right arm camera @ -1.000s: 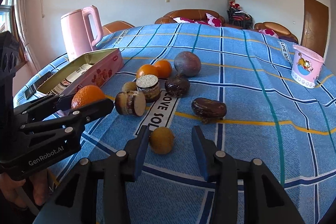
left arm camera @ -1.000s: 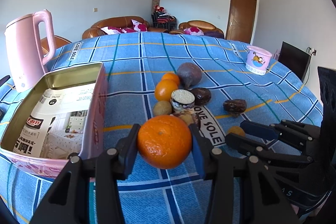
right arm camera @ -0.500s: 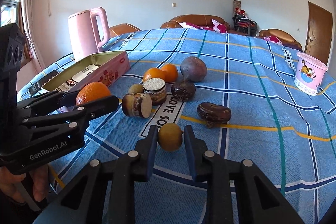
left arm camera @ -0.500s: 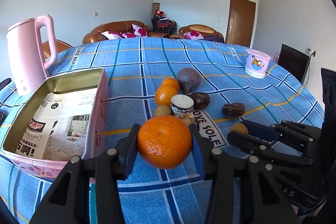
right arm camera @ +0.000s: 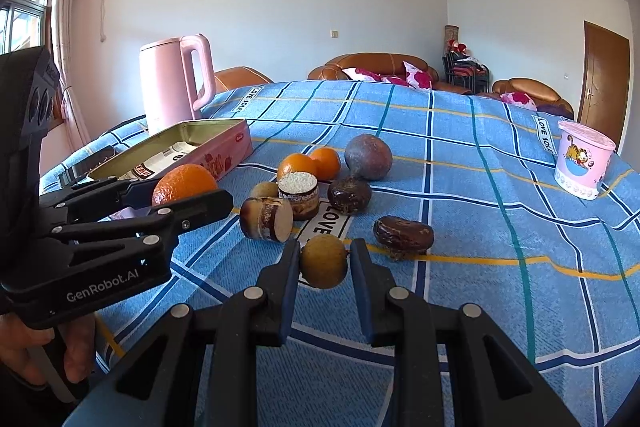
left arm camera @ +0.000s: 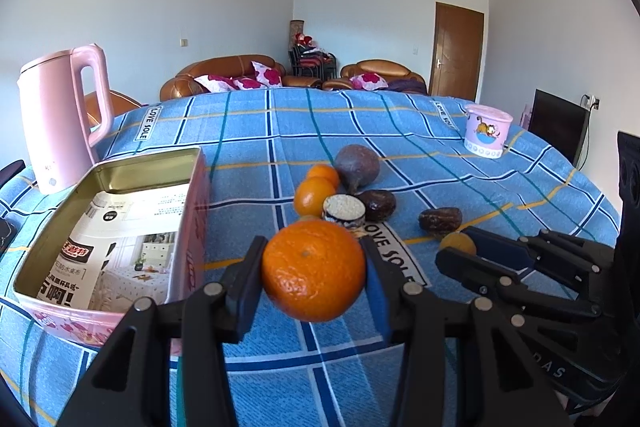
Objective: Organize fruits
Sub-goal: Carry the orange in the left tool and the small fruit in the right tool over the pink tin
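- Blue checked cloth (left arm camera: 400,155) covers the table.
- Pink kettle (left arm camera: 60,119) stands behind the open tin (left arm camera: 192,211), paper-lined.
- Pink cup (right arm camera: 582,163) sits far right.
- Left gripper (left arm camera: 314,275) pinches a glossy, dimpled orange (left arm camera: 314,271) just right of the tin.
- Right gripper (right arm camera: 324,261) is clamped on a small tan fruit (right arm camera: 324,261), near the loose fruit pile (right arm camera: 320,179).

Shiny metal tin (left arm camera: 120,171), cloth tablecloth (left arm camera: 400,131)
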`<state>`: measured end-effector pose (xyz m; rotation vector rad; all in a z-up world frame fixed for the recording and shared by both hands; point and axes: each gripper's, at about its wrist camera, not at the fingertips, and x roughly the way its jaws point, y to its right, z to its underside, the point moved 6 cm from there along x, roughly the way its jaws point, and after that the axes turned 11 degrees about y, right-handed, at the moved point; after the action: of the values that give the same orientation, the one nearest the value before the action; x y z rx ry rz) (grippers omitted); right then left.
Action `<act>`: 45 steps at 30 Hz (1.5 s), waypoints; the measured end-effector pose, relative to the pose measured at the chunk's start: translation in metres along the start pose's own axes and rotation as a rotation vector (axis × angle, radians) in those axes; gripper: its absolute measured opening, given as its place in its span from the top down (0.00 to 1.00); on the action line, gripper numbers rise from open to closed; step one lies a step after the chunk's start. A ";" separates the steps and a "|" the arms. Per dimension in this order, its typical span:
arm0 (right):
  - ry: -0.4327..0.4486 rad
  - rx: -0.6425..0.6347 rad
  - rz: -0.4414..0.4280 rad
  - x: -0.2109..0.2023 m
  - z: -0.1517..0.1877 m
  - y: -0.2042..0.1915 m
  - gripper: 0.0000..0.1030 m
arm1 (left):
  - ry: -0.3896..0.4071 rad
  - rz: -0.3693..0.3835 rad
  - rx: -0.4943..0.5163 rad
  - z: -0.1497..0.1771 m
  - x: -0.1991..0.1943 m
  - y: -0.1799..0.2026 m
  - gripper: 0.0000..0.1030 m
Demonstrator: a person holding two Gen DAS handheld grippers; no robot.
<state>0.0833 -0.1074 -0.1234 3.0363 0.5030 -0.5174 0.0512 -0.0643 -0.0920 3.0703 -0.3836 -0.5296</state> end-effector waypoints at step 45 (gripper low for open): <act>0.152 -0.054 -0.103 -0.014 -0.064 -0.039 0.73 | 0.148 -0.142 -0.005 -0.045 -0.033 -0.059 0.54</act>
<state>0.0792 -0.0701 -0.0570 3.0243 0.6711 -0.2720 0.0501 -0.0011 -0.0411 3.1211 -0.1624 -0.3011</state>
